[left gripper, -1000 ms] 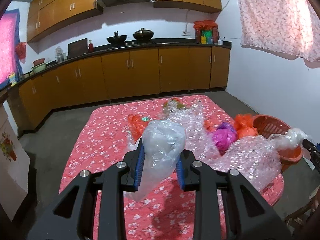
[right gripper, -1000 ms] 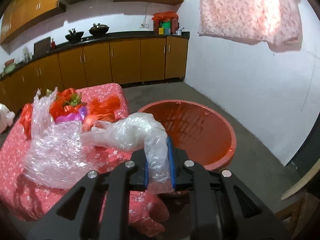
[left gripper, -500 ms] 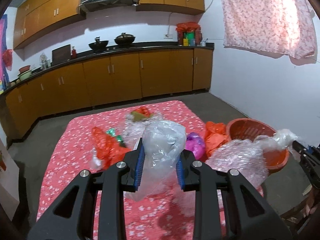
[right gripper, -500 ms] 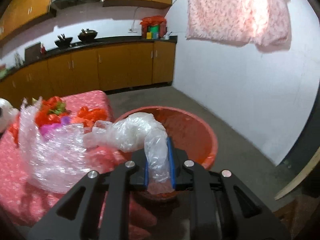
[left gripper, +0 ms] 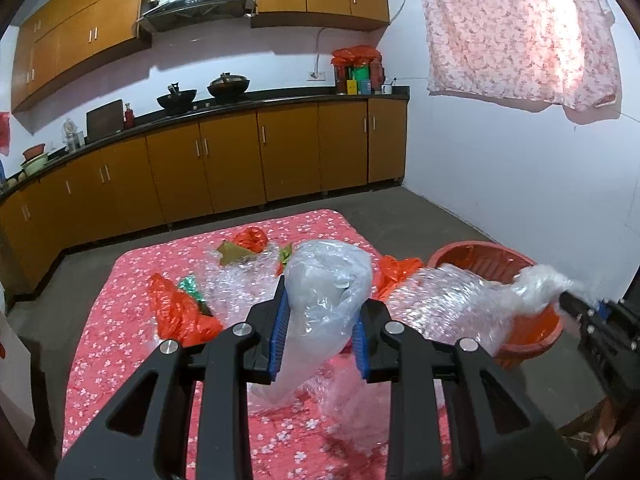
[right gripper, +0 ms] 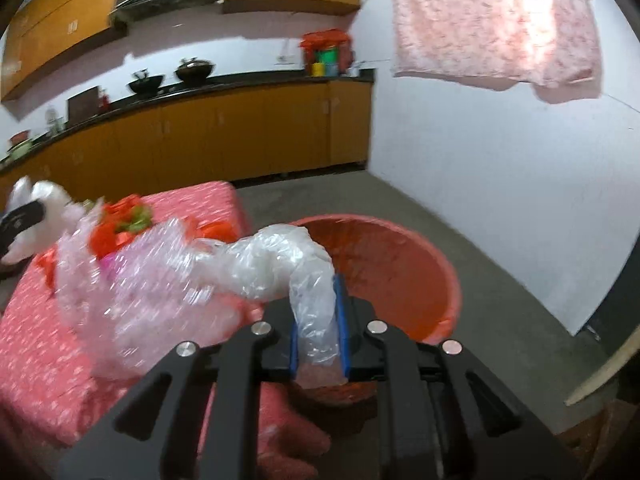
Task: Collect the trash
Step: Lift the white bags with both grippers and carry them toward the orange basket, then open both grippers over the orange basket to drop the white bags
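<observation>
Left tool (left gripper: 320,334): blue pads closed on a clear plastic bag (left gripper: 324,304), which bulges above the pads and hangs below them over the table (left gripper: 100,360).
Right tool (right gripper: 319,330): pads clamped tight on a twisted neck of clear plastic, the end of a bubble wrap sheet (right gripper: 160,280); seen from the left view it sits at the right edge of frame, over the basin.
Bubble wrap sheet: stretches from the right tool back across the table's corner, its far part blurred; it crosses in front of the basin's near rim in the left view.
Basin (right gripper: 420,264): red-orange, round, on the floor just beside the table's edge, nothing to be seen on the part of its inside that shows.
Table: covered with a pink flowered cloth.
Other trash on table: an orange bag (left gripper: 176,316) at the left with a green wrapper (left gripper: 190,284) beside it; a second orange bag (left gripper: 250,238) farther back next to a brown scrap; more bubble wrap (left gripper: 236,284) between them; another orange bag (left gripper: 394,272) near the basin side.
In the way: the held clear bag hides the middle of the table from the left view.
Surroundings: wooden kitchen cabinets (left gripper: 224,164), two woks (left gripper: 200,96) on the dark counter, a flowered cloth (left gripper: 520,32) hanging on the white wall.
</observation>
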Action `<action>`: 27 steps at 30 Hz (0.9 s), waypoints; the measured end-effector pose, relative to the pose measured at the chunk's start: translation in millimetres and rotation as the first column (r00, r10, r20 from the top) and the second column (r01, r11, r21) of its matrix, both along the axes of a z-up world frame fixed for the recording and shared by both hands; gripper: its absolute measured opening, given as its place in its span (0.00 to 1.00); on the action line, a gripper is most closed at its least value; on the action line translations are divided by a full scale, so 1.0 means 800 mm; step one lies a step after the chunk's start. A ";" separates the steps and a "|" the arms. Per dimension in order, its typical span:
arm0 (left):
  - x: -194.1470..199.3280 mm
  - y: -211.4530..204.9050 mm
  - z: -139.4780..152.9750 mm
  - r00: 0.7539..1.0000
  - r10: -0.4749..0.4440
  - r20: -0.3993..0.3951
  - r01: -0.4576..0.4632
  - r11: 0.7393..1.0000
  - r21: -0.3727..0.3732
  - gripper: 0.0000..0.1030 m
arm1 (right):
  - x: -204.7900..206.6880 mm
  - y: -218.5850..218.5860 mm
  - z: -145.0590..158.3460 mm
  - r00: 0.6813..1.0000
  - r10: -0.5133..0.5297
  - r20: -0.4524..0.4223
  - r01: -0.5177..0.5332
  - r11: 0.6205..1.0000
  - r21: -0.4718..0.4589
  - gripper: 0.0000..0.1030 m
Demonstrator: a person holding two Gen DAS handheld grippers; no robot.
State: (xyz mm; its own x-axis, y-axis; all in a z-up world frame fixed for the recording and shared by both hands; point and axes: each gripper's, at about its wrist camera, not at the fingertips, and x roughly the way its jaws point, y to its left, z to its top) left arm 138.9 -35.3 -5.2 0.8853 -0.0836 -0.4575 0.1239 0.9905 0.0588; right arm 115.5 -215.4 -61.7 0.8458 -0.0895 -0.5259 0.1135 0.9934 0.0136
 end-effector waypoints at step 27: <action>0.007 0.118 0.021 0.982 0.190 0.013 -0.190 0.982 0.007 0.27 | 0.133 0.118 0.136 0.984 0.069 0.163 -0.090 0.988 0.125 0.14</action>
State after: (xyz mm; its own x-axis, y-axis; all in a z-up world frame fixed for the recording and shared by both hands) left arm 144.9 59.3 11.3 0.8903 0.0899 -0.4465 -0.0670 0.9955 0.0670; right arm 222.0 -120.7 47.2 0.9206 0.0427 -0.3882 0.0199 0.9876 0.1557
